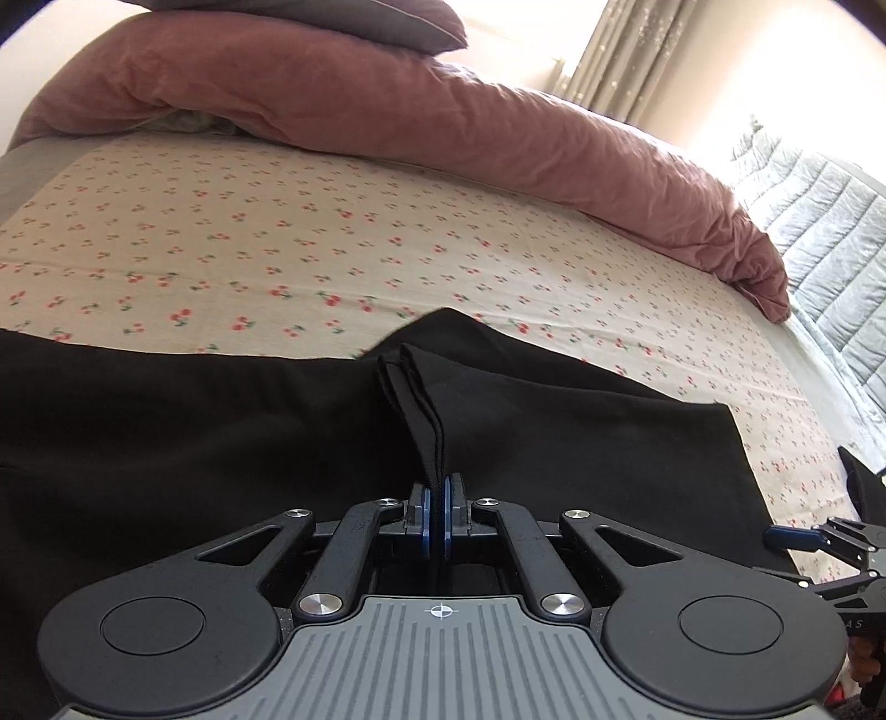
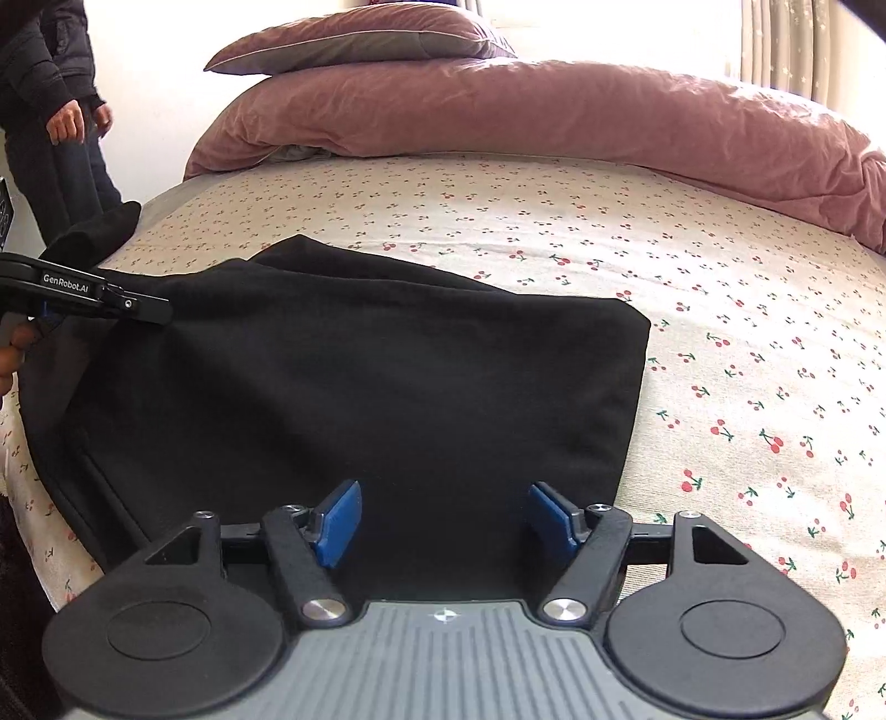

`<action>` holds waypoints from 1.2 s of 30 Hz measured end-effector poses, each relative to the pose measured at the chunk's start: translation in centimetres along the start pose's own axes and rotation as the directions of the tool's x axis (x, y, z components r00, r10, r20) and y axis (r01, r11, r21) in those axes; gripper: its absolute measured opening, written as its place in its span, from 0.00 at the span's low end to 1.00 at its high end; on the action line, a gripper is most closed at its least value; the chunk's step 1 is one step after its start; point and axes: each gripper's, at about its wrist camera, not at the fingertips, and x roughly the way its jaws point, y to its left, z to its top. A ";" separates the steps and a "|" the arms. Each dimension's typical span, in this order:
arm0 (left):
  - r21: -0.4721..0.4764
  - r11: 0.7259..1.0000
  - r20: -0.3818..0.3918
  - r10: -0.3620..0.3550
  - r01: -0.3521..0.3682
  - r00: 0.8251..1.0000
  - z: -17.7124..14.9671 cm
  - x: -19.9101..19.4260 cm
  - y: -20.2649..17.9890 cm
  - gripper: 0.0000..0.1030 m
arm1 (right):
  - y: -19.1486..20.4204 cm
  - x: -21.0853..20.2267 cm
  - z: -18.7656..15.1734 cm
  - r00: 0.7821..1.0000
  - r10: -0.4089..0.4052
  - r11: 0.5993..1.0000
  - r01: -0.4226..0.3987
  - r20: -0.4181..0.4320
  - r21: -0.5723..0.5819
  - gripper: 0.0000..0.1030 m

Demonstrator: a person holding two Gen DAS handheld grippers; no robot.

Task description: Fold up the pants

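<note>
Black pants (image 1: 194, 443) lie spread on a cherry-print bed sheet (image 1: 277, 249). My left gripper (image 1: 440, 512) is shut on a hemmed fold of the pants, which rises in a pinched ridge from its blue pads. In the right wrist view the pants (image 2: 360, 387) lie partly folded, with a squared corner at the right. My right gripper (image 2: 443, 518) stands open above the near edge of the pants, its blue pads (image 2: 338, 520) wide apart and nothing pressed between them. The left gripper (image 2: 138, 307) shows at the far left of that view, gripping the cloth.
A rumpled pink duvet (image 1: 443, 127) and a pillow (image 2: 360, 41) lie along the far side of the bed. A quilted grey cover (image 1: 819, 221) is at the right by curtains (image 1: 626, 55). A person in dark clothes (image 2: 50, 83) stands at the bed's far left corner.
</note>
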 end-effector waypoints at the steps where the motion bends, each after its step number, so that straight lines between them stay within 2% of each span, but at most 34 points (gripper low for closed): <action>1: -0.015 1.000 0.010 0.017 -0.017 1.000 0.1 -0.5 1.0 0.02 | 0.3 0.2 0.1 1.000 0.006 1.000 -0.006 0.000 -0.009 0.68; 7: -0.097 0.990 0.033 0.108 -0.105 0.994 -0.1 -3.1 6.6 0.02 | 1.9 1.7 0.8 0.999 0.030 0.998 -0.031 -0.014 -0.052 0.69; 12: -0.138 0.970 0.040 0.207 -0.200 0.977 -0.5 -4.4 9.8 0.02 | 3.3 2.4 1.4 0.999 0.053 0.995 -0.054 -0.011 -0.087 0.71; 14: -0.154 0.957 0.052 0.256 -0.245 0.965 -0.6 -4.8 10.8 0.02 | 3.9 2.7 1.7 0.998 0.066 0.994 -0.067 -0.010 -0.090 0.74; 20: -0.197 0.908 0.072 0.389 -0.369 0.919 -0.7 -6.0 13.8 0.02 | 5.0 3.7 2.4 0.997 0.082 0.991 -0.083 -0.015 -0.104 0.74; 23: -0.207 0.884 0.065 0.439 -0.419 0.896 -0.8 -6.2 14.9 0.02 | 5.6 4.0 2.5 0.996 0.089 0.990 -0.091 -0.018 -0.112 0.74; 26: -0.198 0.869 0.053 0.471 -0.453 0.880 -0.9 -5.9 15.4 0.03 | 6.1 4.3 2.7 0.995 0.097 0.987 -0.099 -0.021 -0.125 0.74; 30: -0.172 0.858 0.071 0.500 -0.483 0.863 -1.2 -5.6 15.4 0.13 | 6.6 5.0 3.0 0.995 0.099 0.985 -0.102 -0.030 -0.141 0.74; 32: -0.154 0.859 0.085 0.504 -0.488 0.859 -1.3 -5.5 15.0 0.13 | 6.7 5.1 3.0 0.995 0.097 0.984 -0.101 -0.033 -0.144 0.75; 34: -0.143 0.865 0.105 0.497 -0.481 0.862 -1.5 -5.8 14.5 0.23 | 6.8 5.0 3.0 0.995 0.097 0.984 -0.100 -0.032 -0.146 0.75; 35: -0.140 0.868 0.121 0.492 -0.476 0.862 -1.5 -6.0 14.1 0.36 | 6.7 4.9 2.9 0.995 0.095 0.984 -0.099 -0.030 -0.147 0.76; 36: -0.137 0.870 0.137 0.490 -0.473 0.861 -1.5 -6.3 13.6 0.54 | 6.7 4.8 3.0 0.995 0.095 0.984 -0.098 -0.029 -0.146 0.77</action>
